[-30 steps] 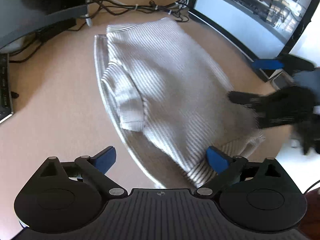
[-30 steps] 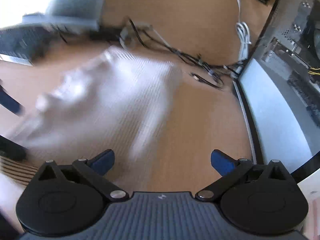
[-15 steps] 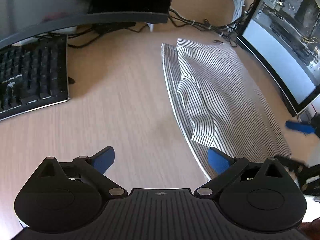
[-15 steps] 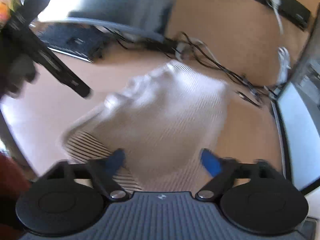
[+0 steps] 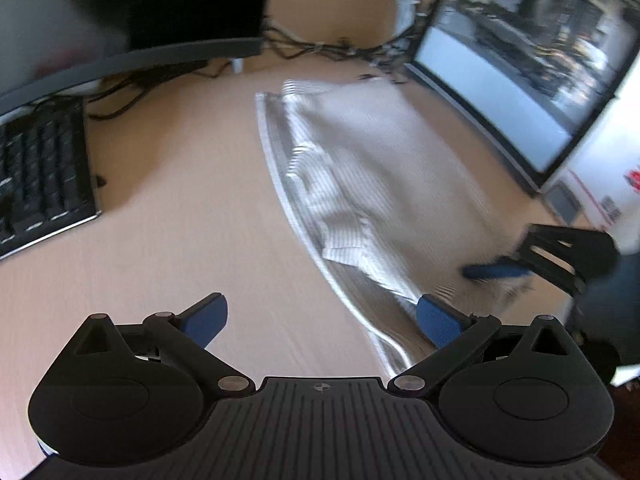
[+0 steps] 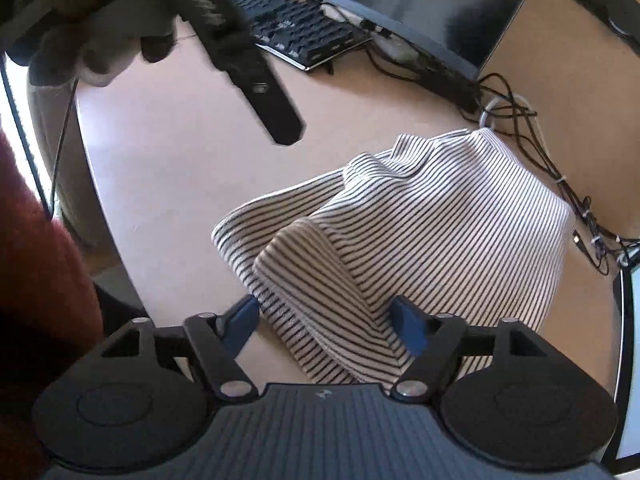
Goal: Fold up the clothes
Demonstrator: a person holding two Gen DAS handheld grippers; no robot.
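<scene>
Garment (image 6: 432, 232) soft ribbed knit, thin dark stripes; right hand-held gripper (image 6: 324, 322) opening astride folded hem; left hand-held gripper (image 5: 322, 320) spread.

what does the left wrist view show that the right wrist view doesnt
Only the left wrist view: the lit monitor on the right and the open left gripper over bare desk. Only the right wrist view: the right gripper, its jaws opening, straddling a raised fold, and a gloved hand. Both: the striped garment, keyboard and cables.
</scene>
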